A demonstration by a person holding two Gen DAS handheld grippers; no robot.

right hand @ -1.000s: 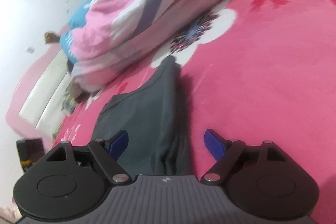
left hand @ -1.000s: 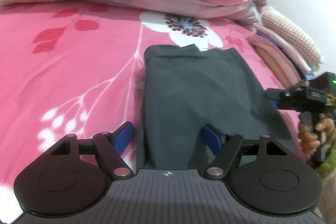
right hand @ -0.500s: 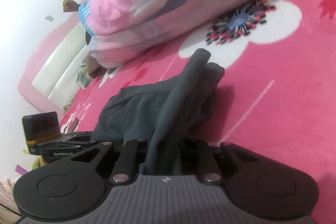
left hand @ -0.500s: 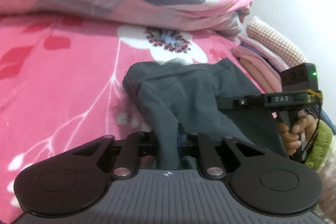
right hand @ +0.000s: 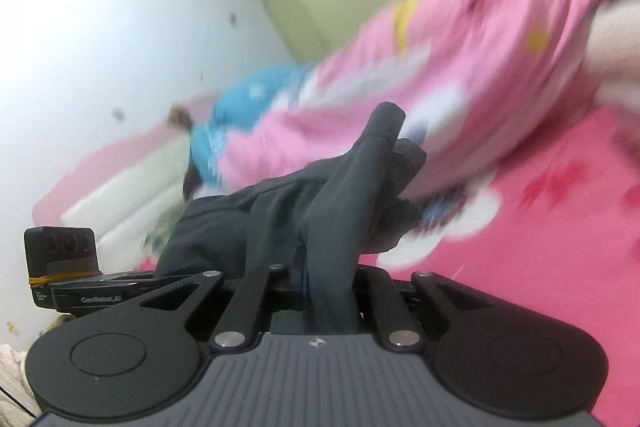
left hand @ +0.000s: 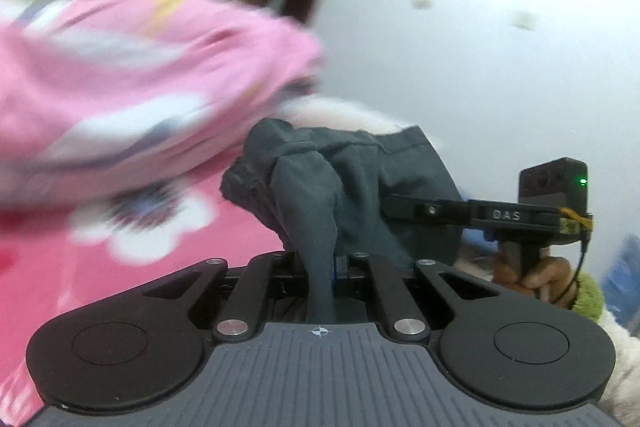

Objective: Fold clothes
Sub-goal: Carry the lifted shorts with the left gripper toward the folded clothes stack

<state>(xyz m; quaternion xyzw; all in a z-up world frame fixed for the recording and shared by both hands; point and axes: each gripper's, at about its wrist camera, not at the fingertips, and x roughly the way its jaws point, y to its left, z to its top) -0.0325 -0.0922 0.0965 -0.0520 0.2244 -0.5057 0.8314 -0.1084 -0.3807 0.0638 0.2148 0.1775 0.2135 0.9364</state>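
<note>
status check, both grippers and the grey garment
Left gripper and right gripper both shut on the grey garment. Garment bunched, held above the pink bedspread. Nothing in the way.

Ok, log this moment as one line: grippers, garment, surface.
left gripper: shut on dark grey garment | right gripper: shut on same garment | garment: bunched, stretched between both | surface: pink floral bedspread

The left gripper [left hand: 322, 267] is clamped tight on a bunched fold of dark grey garment [left hand: 344, 187], its jaws having just finished closing on the cloth. The right gripper [right hand: 326, 279] pinches another fold of the same garment, jaws likewise just drawn together, and points a little below level. In the left wrist view, a hand [left hand: 536, 273] grips the right gripper's handle.
</note>
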